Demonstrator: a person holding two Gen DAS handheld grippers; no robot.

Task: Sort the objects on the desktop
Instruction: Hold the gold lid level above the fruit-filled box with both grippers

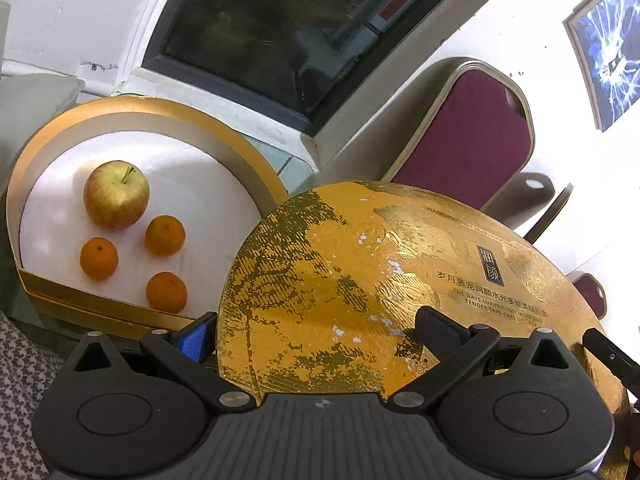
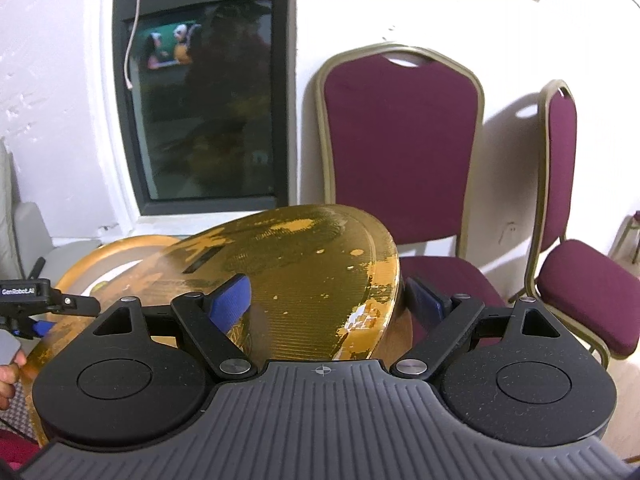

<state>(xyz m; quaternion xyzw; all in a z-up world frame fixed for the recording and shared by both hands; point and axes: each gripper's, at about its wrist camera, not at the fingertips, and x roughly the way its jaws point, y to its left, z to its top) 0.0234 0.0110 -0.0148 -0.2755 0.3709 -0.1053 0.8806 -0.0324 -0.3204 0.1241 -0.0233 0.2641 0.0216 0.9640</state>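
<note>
The round lid [image 1: 360, 264] was covered with glossy gold foil, worn and flaked in patches, with fine embossed lines. The box base [image 1: 52, 152] was lined with matt white material inside a gold rim. The apple [image 1: 116, 194] was seen smooth and slightly shiny, the oranges [image 1: 165, 235] finely dimpled. The chair [image 2: 400, 136] was padded with maroon cloth in a metal frame.

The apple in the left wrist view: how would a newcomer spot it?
Find the round gold-rimmed box base with the white floor. Four fruits sit inside; the apple is farthest back. Unlike the three oranges, it is bigger, red-yellow and stemmed.
</note>
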